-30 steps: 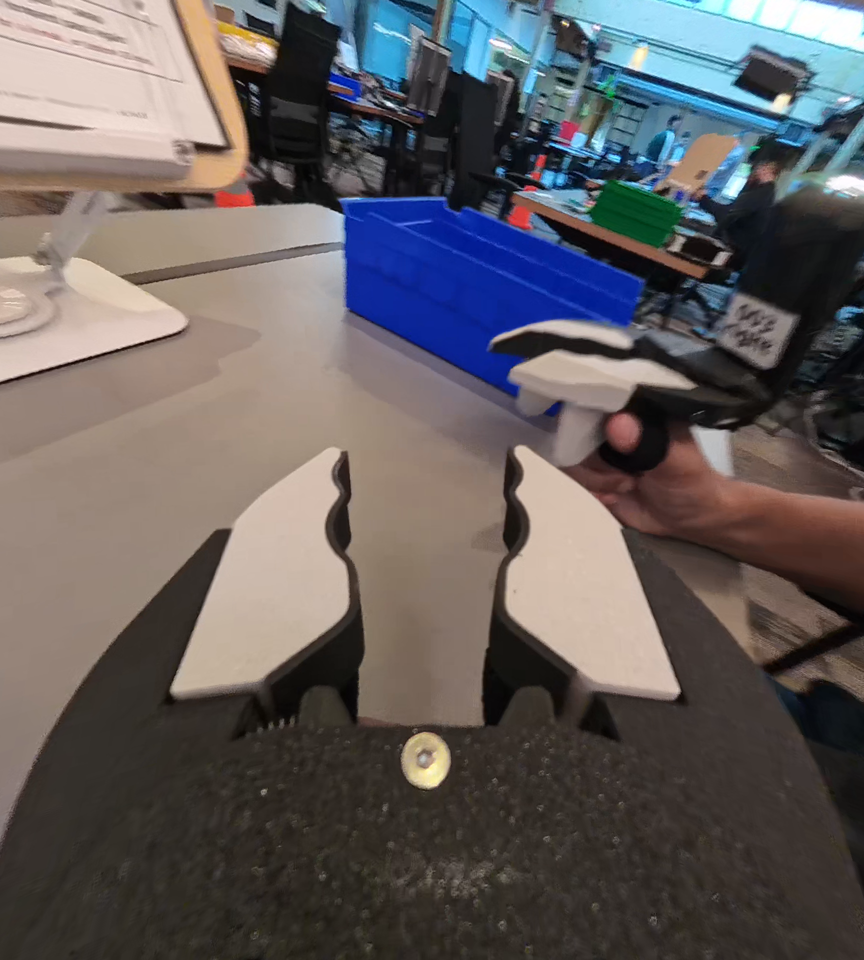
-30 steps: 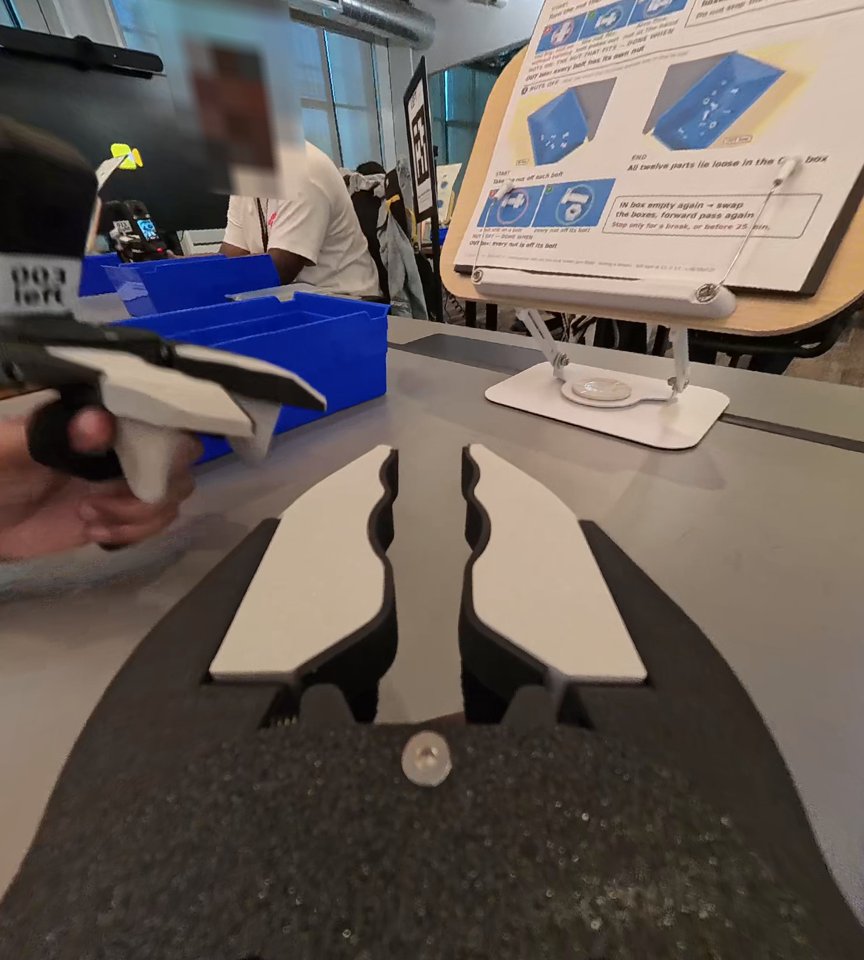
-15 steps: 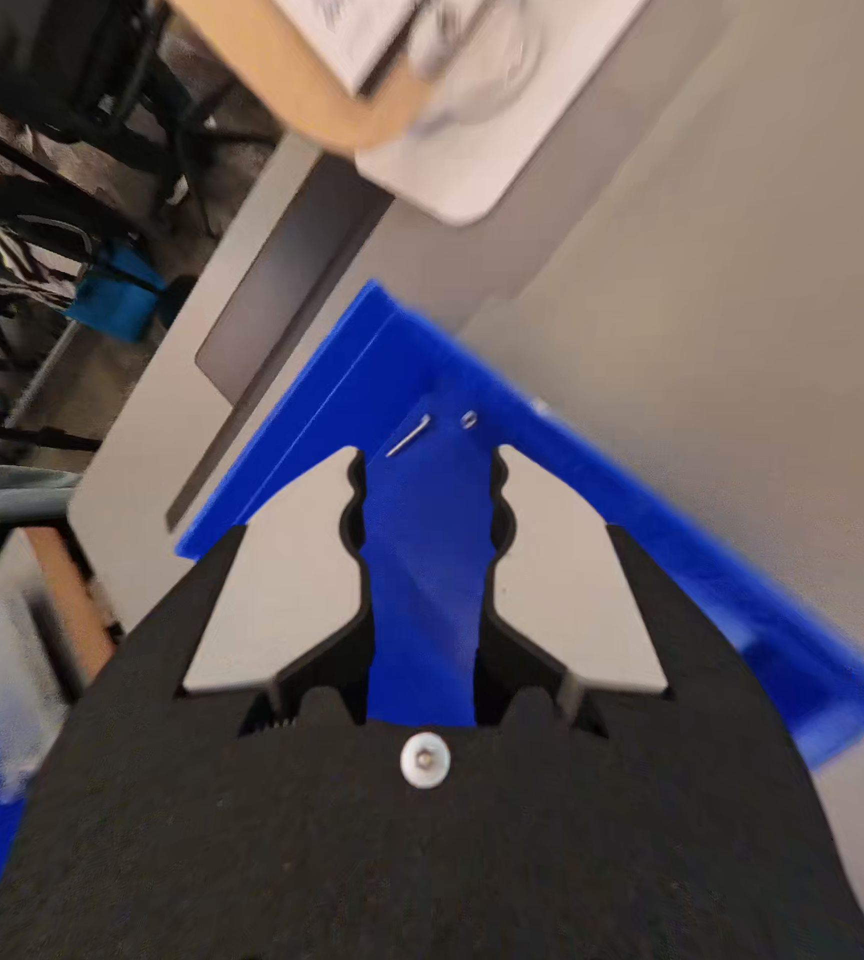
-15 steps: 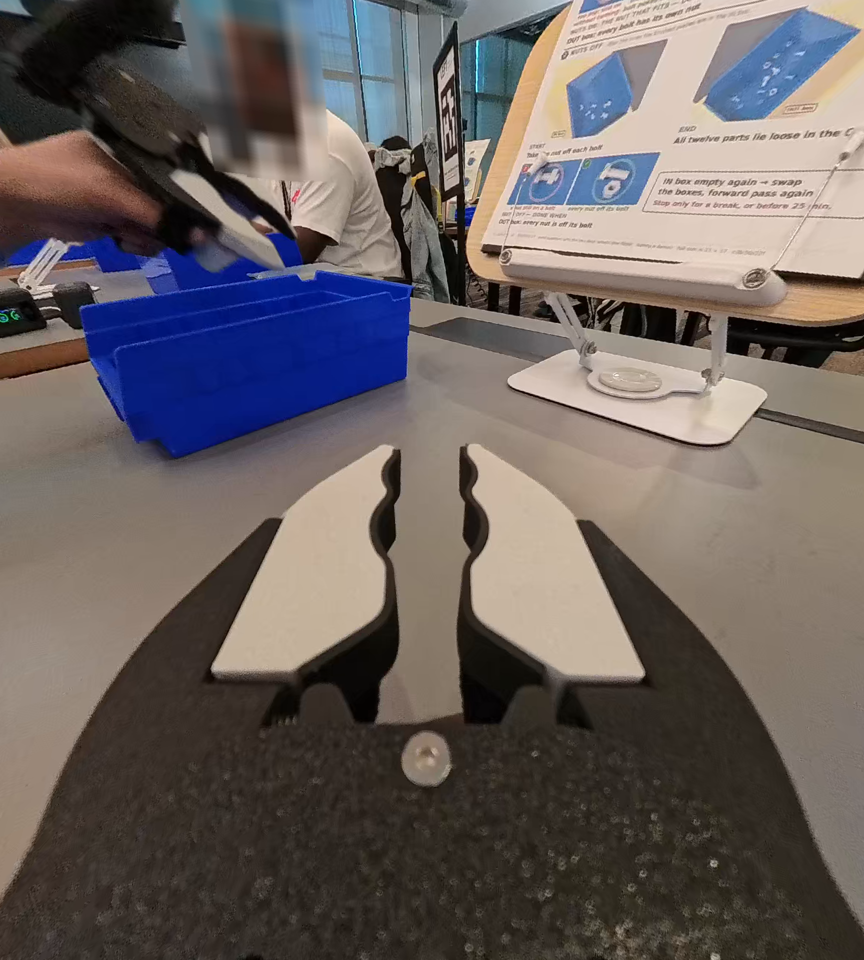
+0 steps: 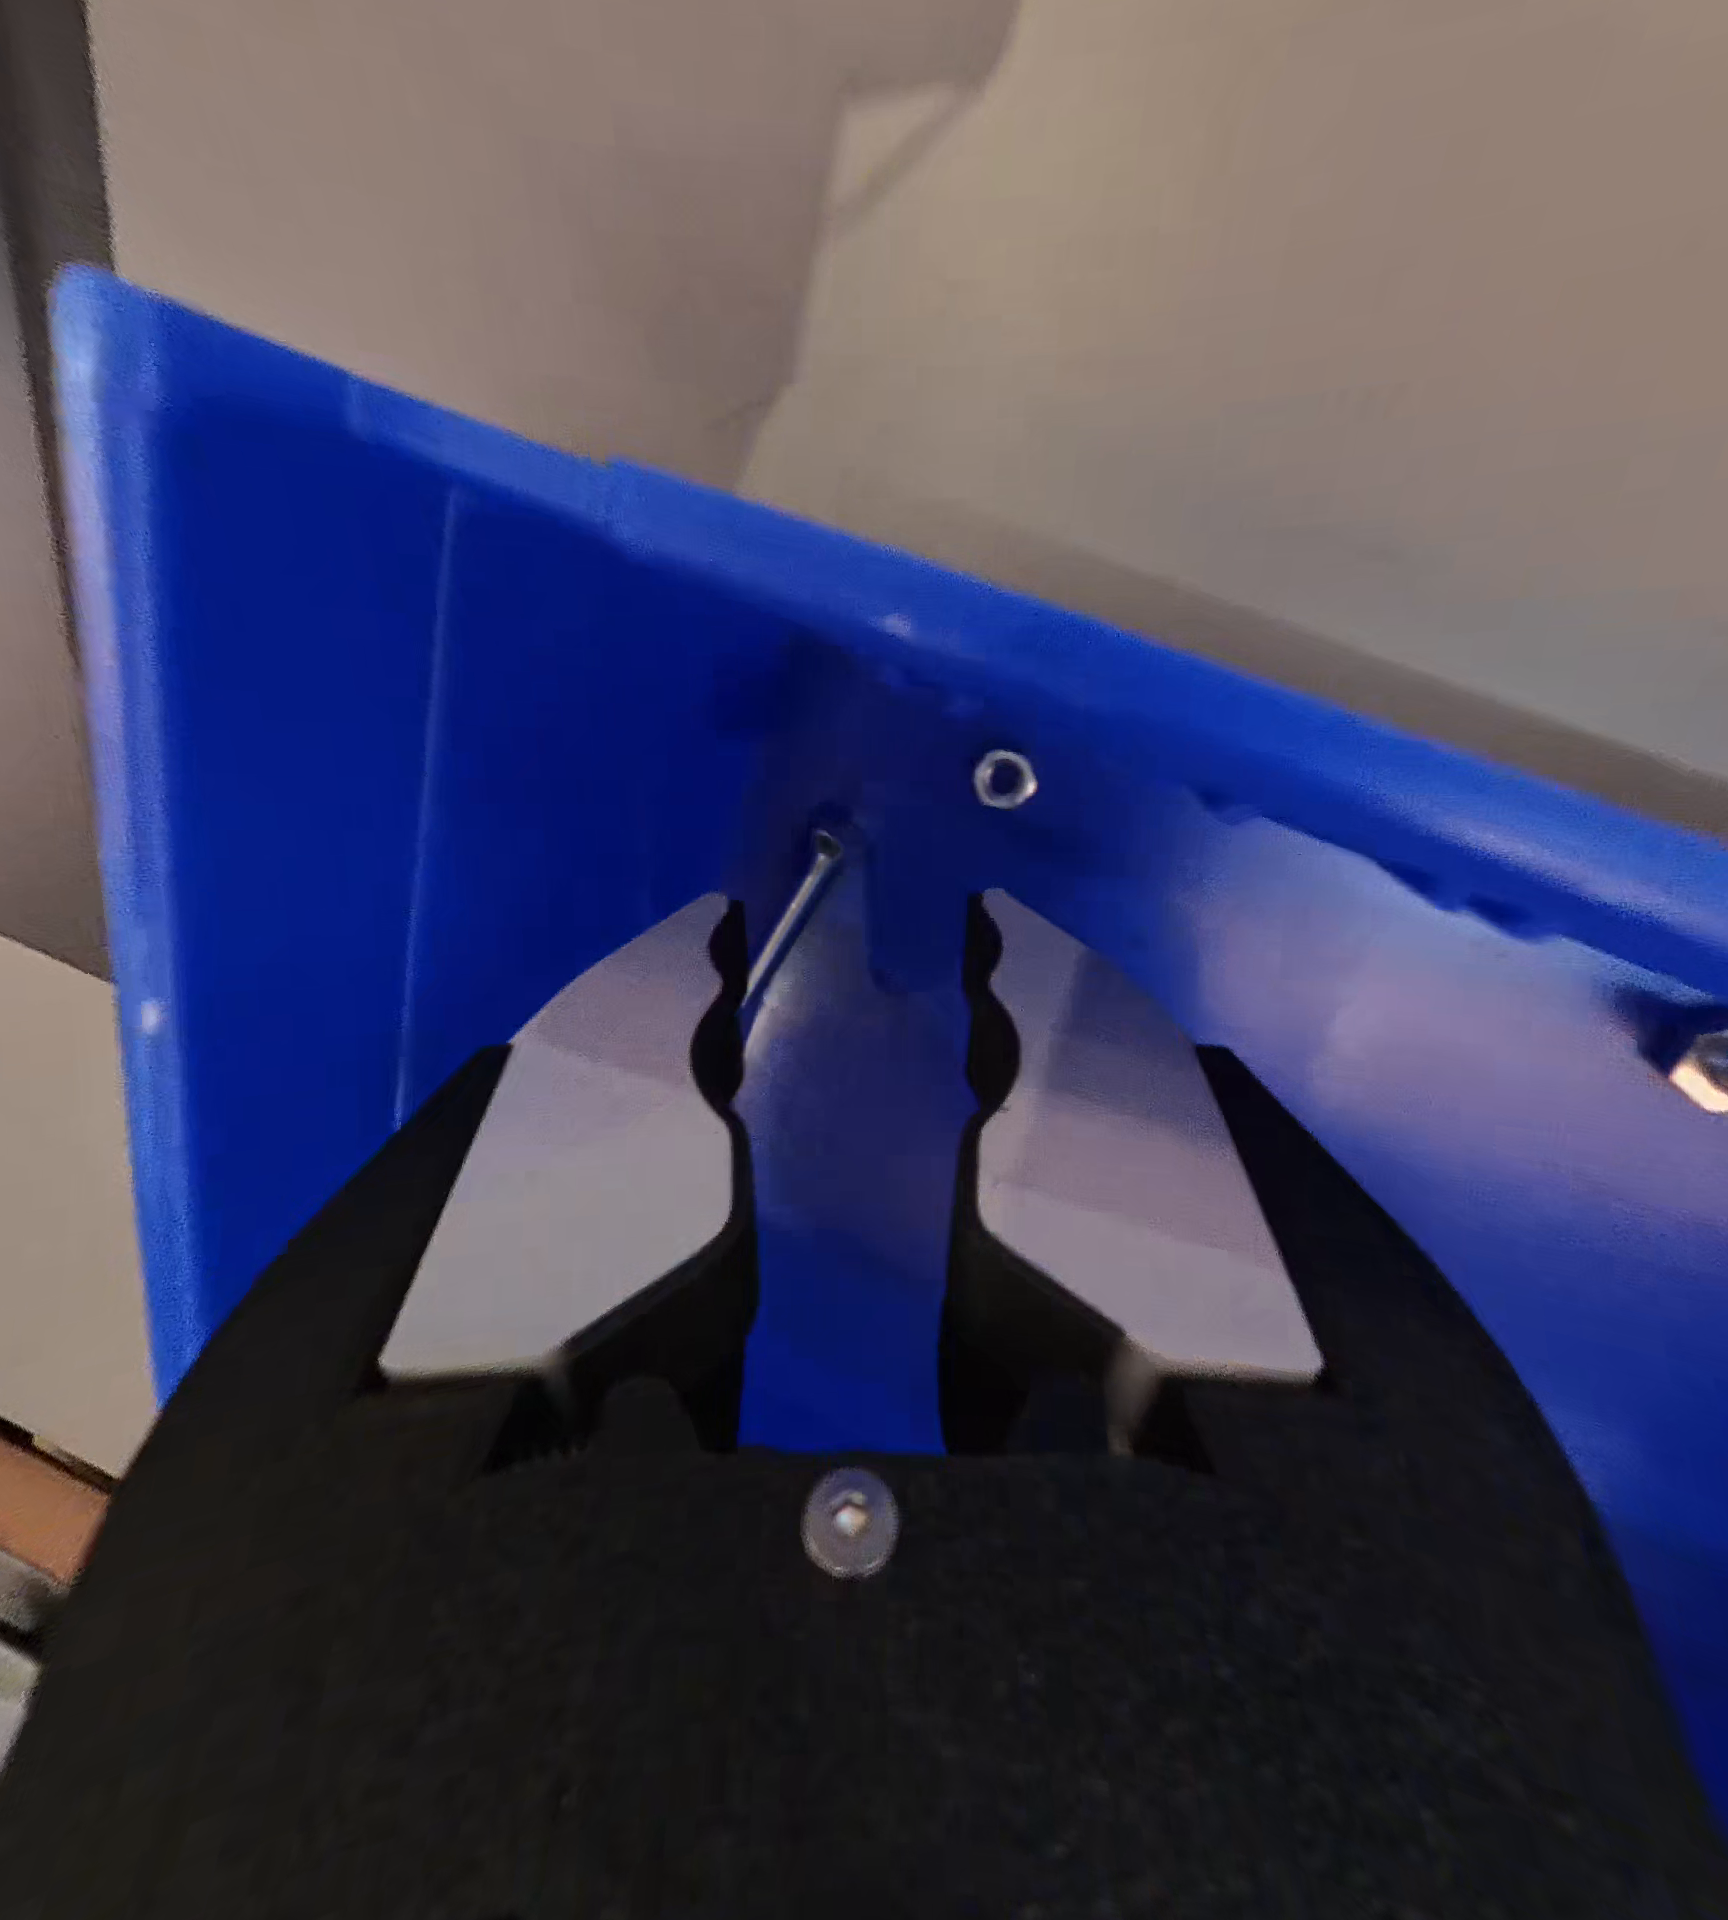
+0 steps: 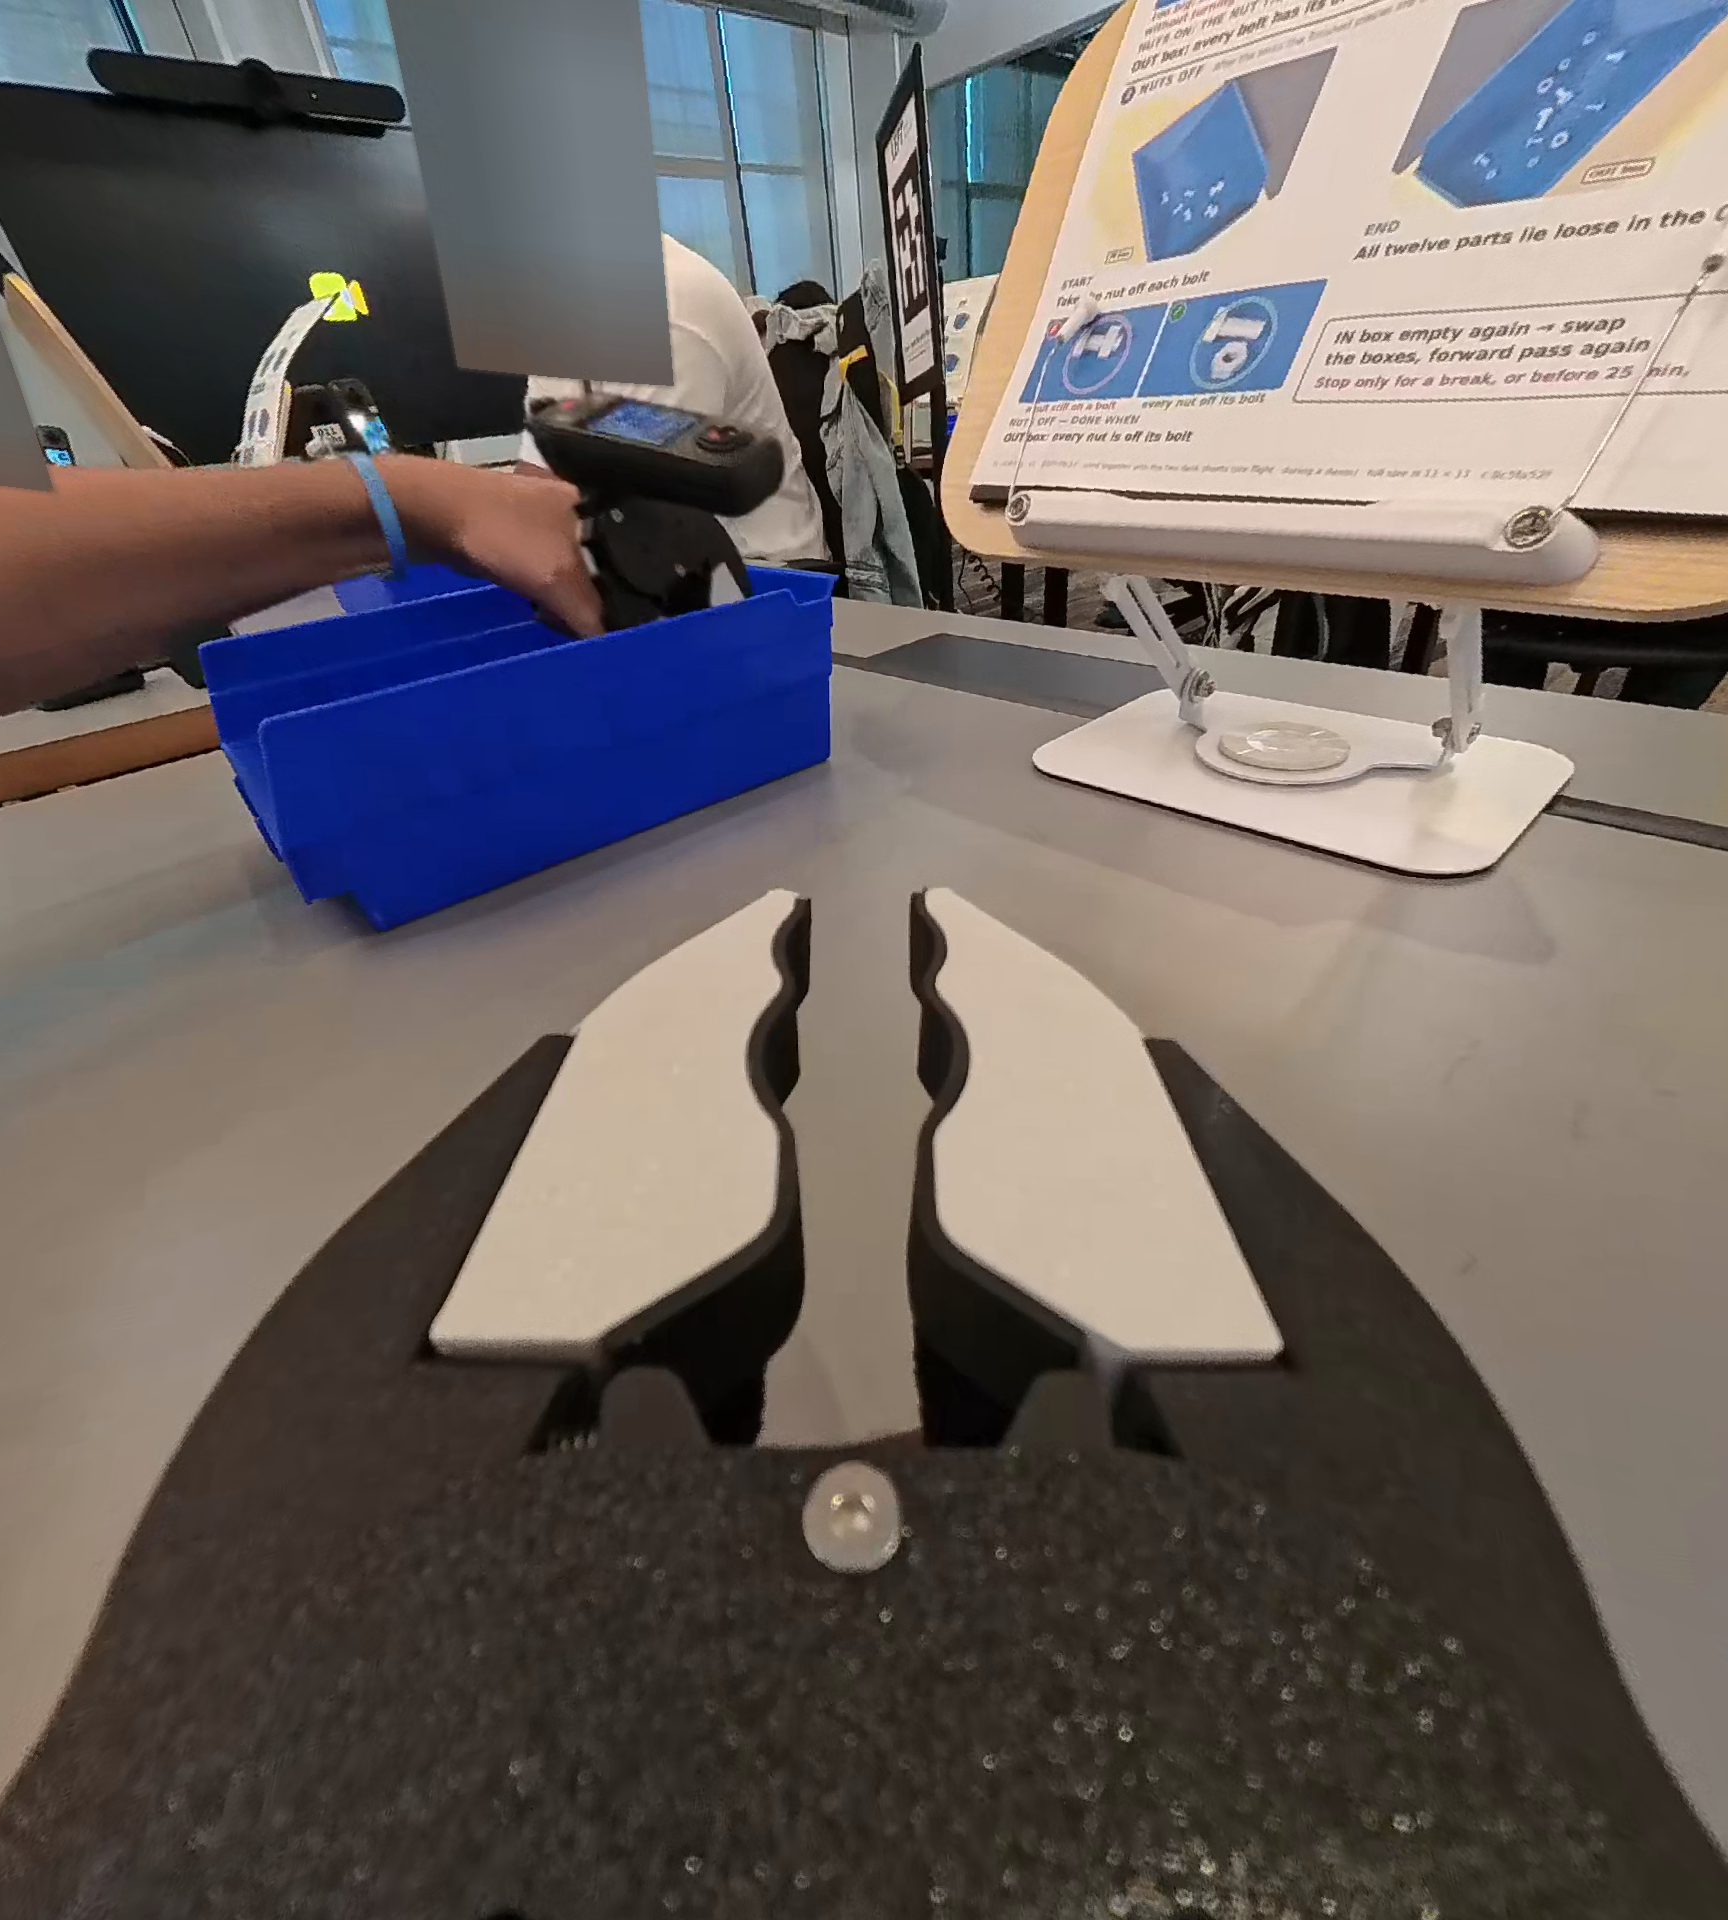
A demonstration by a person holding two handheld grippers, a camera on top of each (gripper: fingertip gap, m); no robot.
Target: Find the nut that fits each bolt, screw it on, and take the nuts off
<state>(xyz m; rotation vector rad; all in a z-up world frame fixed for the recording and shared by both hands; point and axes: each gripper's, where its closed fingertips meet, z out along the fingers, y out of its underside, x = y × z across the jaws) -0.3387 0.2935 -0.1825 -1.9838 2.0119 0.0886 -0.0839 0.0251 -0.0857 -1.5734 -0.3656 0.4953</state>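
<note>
inside the blue bin [image 5: 548, 790], the spread left claw [image 5: 844, 914] hangs empty; a thin bolt [image 5: 800, 914] lies by its left fingertip, a nut [image 5: 1003, 777] just beyond the right.

Printed instr. sheet [image 6: 1442, 260] on stand; black-white code sign [image 6: 910, 239].

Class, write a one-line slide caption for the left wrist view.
Open left claw inside the blue bin, nearing a thin bolt and nut.
</note>
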